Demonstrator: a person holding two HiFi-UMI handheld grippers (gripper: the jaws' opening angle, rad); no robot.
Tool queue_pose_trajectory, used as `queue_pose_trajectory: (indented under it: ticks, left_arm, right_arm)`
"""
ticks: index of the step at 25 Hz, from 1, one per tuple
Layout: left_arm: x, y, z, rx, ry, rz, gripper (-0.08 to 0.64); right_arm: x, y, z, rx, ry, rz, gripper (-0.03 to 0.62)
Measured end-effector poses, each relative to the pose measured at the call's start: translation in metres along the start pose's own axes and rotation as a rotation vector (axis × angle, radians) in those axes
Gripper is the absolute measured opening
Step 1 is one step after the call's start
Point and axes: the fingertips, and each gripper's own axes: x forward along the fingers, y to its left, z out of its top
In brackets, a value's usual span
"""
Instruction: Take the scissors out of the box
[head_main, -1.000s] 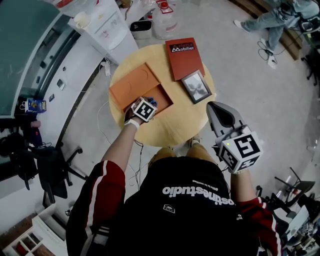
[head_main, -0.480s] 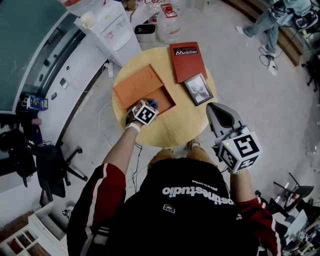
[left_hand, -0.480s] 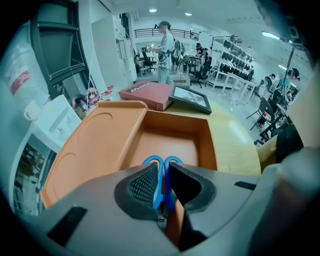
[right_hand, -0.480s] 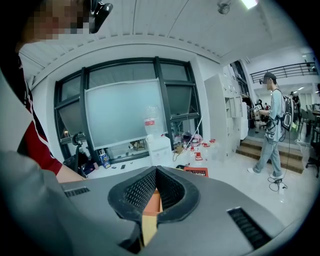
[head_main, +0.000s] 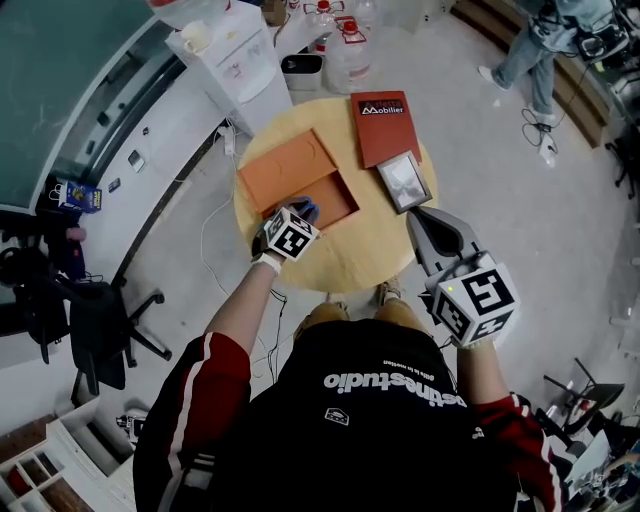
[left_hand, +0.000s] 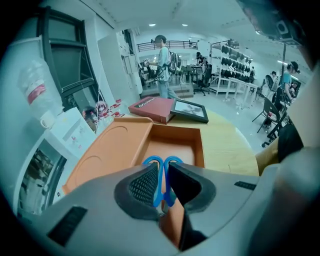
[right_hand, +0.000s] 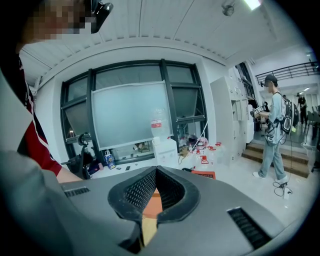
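Our right gripper (right_hand: 156, 170) hangs empty, jaws pressed together, by the round table's (head_main: 345, 258) edge. Our left gripper (left_hand: 161, 169) clenches the blue scissors (left_hand: 152, 161) by their handles, at the open orange box's (left_hand: 201, 145) near end. Beyond lie a picture frame (head_main: 404, 181) and a red book (head_main: 386, 130).

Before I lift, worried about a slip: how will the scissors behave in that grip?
The scissors probably stay stiff and light: small, with blue plastic loops. The left gripper pinches only those smooth loops, so the blades may swing down or pivot. Hanging low, they could catch the box wall.
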Motion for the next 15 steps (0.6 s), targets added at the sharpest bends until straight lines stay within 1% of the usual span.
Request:
queue_pose_trajectory:
  ticks: [3, 8, 11, 15]
  left_arm:
    - [-0.011, 0.0, 0.003, -0.013, -0.027, 0.004, 0.081]
    - [-0.031, 0.002, 0.013, -0.032, -0.084, 0.032, 0.081]
    - [-0.043, 0.005, 0.019, -0.073, -0.127, 0.032, 0.081]
    - [-0.063, 0.009, 0.022, -0.109, -0.176, 0.064, 0.081]
  right_arm:
    - [-0.001, 0.005, 0.001, -0.005, -0.005, 0.005, 0.026]
    - [-0.002, 0.015, 0.008, -0.021, -0.022, 0.018, 0.026]
    - [0.0, 0.022, 0.014, -0.033, -0.031, 0.025, 0.026]
    - [0.001, 0.031, 0.022, -0.048, -0.048, 0.041, 0.026]
